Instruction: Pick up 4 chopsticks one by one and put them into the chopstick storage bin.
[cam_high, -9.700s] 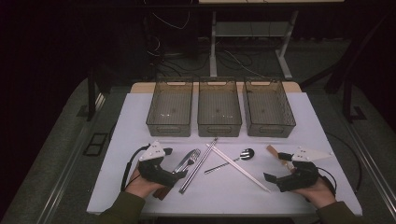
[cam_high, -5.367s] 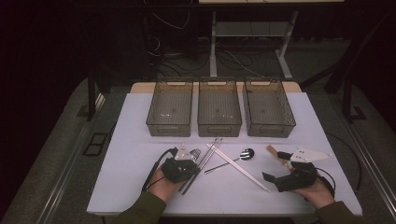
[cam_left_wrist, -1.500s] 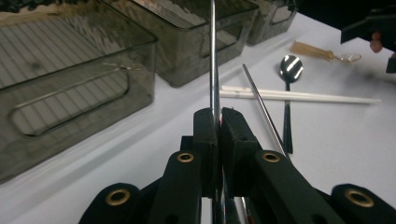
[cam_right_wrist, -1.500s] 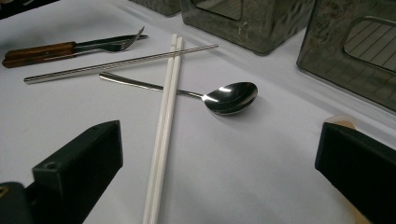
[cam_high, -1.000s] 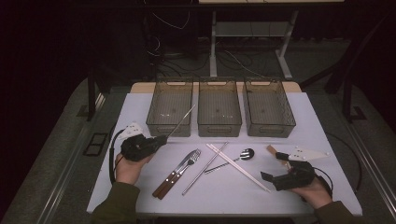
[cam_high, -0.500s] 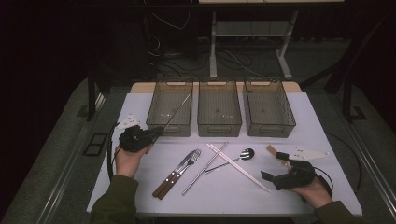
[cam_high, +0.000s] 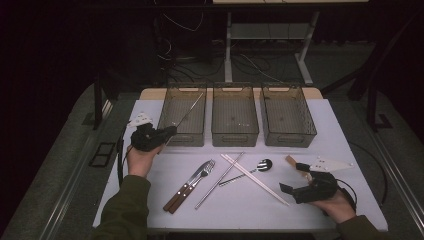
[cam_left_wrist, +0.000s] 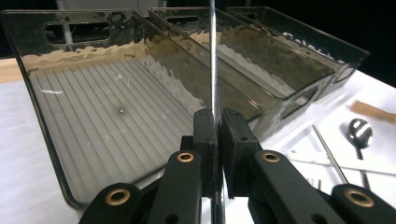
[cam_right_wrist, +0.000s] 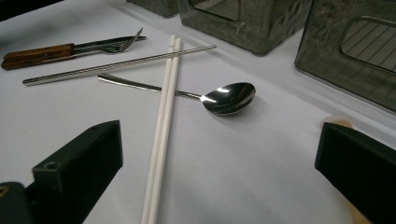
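Note:
My left gripper is shut on one end of a thin metal chopstick, which slants up and away over the left bin. In the left gripper view the jaws pinch the chopstick above the bin's ribbed floor. My right gripper rests open at the table's front right. In its own view its jaws stand wide apart around a pair of white chopsticks, without touching them, and a spoon lies just beyond.
Three smoky plastic bins stand in a row at the back, the middle one and the right one beside the left. On the white table lie a wood-handled fork and knife, a second metal chopstick, white chopsticks, a spoon and a wooden piece.
My left gripper has carried the metal chopstick away from me, up to the left bin's front wall, so the stick now reaches over the bin. The right gripper has stayed put.

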